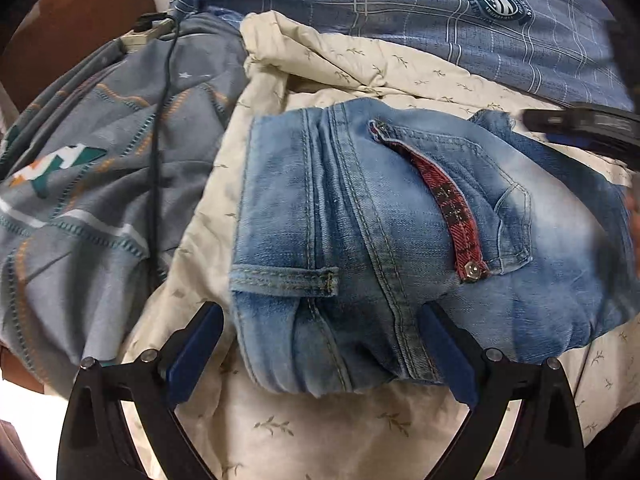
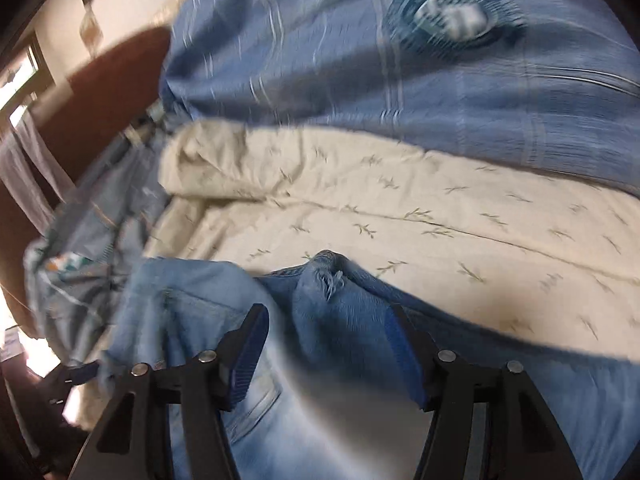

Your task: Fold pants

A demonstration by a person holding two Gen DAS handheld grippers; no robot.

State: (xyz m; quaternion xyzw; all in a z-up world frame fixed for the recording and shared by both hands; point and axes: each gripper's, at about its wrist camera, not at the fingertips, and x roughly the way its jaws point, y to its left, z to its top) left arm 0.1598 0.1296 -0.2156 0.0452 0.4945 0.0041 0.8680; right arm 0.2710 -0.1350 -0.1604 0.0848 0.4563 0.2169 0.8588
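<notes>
Light blue jeans [image 1: 392,216] lie folded into a compact bundle on a cream sheet [image 1: 320,432], with a red plaid pocket trim [image 1: 452,204] and a belt loop [image 1: 284,278] showing. My left gripper [image 1: 320,316] is open, its blue fingers straddling the near folded edge of the jeans. My right gripper [image 2: 324,320] is open over the jeans [image 2: 332,312], its fingers either side of a frayed hem; this view is blurred. The right gripper also shows at the right edge of the left wrist view [image 1: 580,124].
A blue plaid quilt [image 1: 400,8] with a round badge lies behind. A grey patterned blanket [image 1: 100,184] with a black cable [image 1: 158,148] lies to the left. A brown headboard [image 1: 76,20] is at the far left.
</notes>
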